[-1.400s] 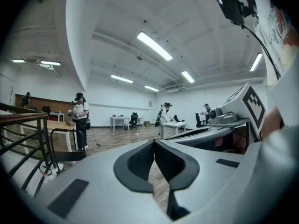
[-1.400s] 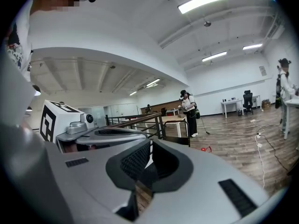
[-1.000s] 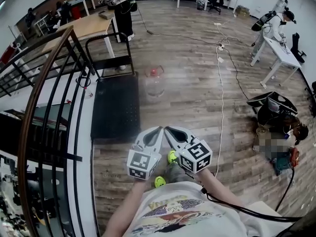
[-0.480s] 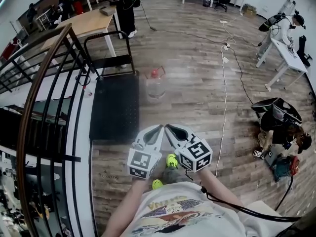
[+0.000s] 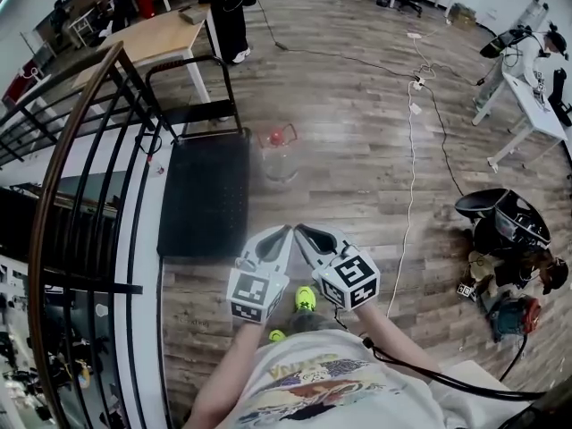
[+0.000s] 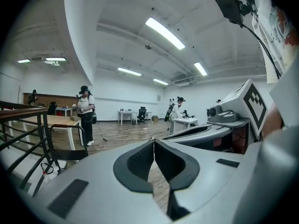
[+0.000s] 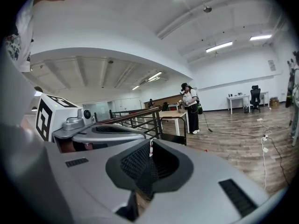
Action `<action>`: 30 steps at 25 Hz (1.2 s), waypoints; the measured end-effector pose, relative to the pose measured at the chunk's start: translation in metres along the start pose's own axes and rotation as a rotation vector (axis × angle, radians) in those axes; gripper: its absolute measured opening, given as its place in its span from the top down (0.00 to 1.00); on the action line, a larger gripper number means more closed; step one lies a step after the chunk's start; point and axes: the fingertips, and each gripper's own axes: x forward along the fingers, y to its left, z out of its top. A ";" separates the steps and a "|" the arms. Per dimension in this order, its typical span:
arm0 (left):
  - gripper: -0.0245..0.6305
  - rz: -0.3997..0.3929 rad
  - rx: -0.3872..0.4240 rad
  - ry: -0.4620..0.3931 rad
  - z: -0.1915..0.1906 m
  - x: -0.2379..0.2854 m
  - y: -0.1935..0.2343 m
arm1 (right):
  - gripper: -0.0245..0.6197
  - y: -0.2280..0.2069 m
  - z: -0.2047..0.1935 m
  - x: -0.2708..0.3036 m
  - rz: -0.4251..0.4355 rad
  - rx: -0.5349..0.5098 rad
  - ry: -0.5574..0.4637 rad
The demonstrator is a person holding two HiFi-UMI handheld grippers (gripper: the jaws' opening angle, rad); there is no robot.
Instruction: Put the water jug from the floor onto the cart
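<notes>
A clear water jug (image 5: 280,159) with a red cap and a handle stands on the wooden floor, just right of the black flat cart (image 5: 206,195) with its upright black handle bar (image 5: 191,83). My left gripper (image 5: 288,231) and right gripper (image 5: 300,231) are held side by side in front of my body, well short of the jug, tips almost meeting. Both are shut with nothing in them. In the left gripper view the jaws (image 6: 153,140) meet at a thin line; in the right gripper view the jaws (image 7: 151,143) are closed too. The jug is hidden in both gripper views.
A dark metal railing (image 5: 76,177) runs along the left beside the cart. A wooden table (image 5: 156,38) and a standing person (image 5: 225,7) are beyond it. White cables (image 5: 411,150) trail across the floor at right, near bags and gear (image 5: 500,239). White desks (image 5: 527,96) stand at far right.
I have walked forward: the jug, cart and railing have slid closer and lower in the head view. Both grippers stay shut and in the same place before me.
</notes>
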 end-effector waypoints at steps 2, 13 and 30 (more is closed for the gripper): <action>0.94 -0.003 0.003 0.006 -0.001 0.018 0.000 | 0.92 -0.018 -0.001 0.002 0.007 -0.008 0.008; 0.94 0.013 0.008 0.028 0.004 0.067 0.011 | 0.92 -0.064 0.003 0.019 0.024 -0.017 0.022; 0.94 0.040 -0.003 -0.016 0.029 0.131 0.093 | 0.92 -0.119 0.039 0.098 0.031 0.012 -0.020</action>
